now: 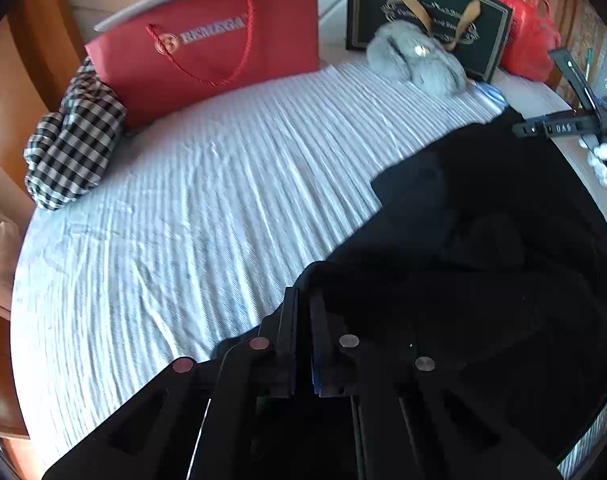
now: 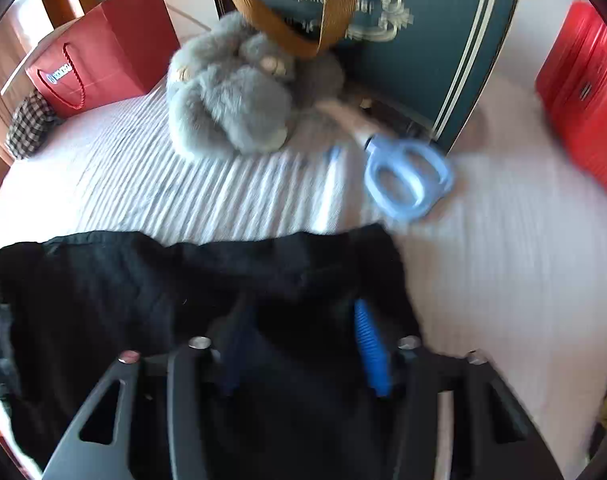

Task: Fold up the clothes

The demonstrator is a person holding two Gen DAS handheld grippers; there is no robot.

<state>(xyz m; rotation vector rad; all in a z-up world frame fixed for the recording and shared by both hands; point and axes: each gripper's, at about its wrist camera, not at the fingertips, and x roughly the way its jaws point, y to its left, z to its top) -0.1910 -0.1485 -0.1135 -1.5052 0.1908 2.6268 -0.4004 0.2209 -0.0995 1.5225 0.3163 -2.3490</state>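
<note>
Left wrist view: the left gripper (image 1: pixel 303 312), jaws pressed together on the black garment (image 1: pixel 503 240) lying on the striped white sheet (image 1: pixel 223 180); beyond stand a red paper bag (image 1: pixel 223 40) and checked cloth (image 1: pixel 71 140).

Right wrist view: the right gripper (image 2: pixel 299 320) spread wide over the garment's (image 2: pixel 143 280) edge; blue-handled scissors (image 2: pixel 407 176) and a grey plush toy (image 2: pixel 239 92) lie ahead, near a dark gift bag (image 2: pixel 423 60).

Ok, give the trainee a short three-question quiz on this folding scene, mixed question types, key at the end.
1. True or false: the left gripper is shut on the black garment.
2. Multiple choice: what lies on the striped sheet just beyond the garment's far edge, near the grey plush toy? A) a remote B) blue scissors C) a hanger
3. Fill in: the checked cloth lies bunched beside the ____ paper bag.

Key: 1 true; 2 B; 3 red. Note: the right gripper stands open over the garment.
</note>
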